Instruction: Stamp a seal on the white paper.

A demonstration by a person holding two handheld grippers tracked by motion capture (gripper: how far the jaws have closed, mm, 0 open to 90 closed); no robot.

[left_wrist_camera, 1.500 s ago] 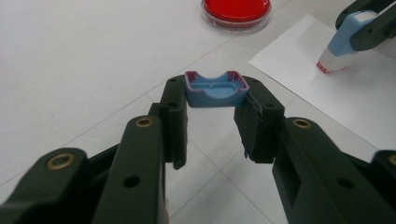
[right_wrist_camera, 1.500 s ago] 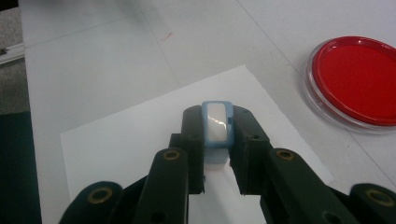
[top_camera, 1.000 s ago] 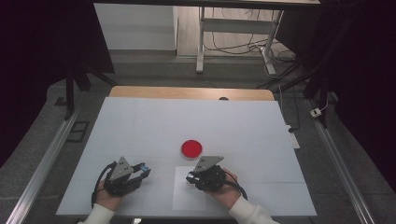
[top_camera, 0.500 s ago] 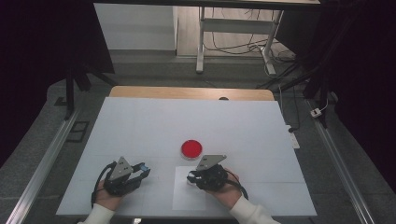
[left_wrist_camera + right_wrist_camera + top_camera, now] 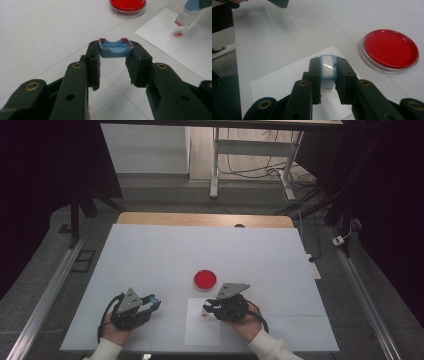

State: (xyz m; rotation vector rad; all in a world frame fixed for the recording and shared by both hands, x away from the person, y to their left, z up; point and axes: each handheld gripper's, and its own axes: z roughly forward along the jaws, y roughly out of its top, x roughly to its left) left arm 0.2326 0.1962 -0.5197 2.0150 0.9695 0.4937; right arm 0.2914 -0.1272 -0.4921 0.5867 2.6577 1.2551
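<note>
Now the left gripper (image 5: 115, 58) clamps one blue cap (image 5: 115, 47); the right gripper (image 5: 328, 75) clenches one stamp (image 5: 328, 67) over paper (image 5: 287, 75), where the left gripper view reveals one red print (image 5: 179, 34).

We're looking down on what is shaping up as a lab or test bench: a plain white table top (image 5: 165, 255) is sitting inside a dark, curtained-off bay, with grey metal rails (image 5: 42, 297) running along the floor on both sides. Behind it, a white metal frame stand (image 5: 216, 162) is standing over loose black cables (image 5: 255, 170), and a white power strip (image 5: 314, 270) is lying by the table's right edge. A round red-filled clear dish (image 5: 205, 279) is sitting mid-table.
</note>
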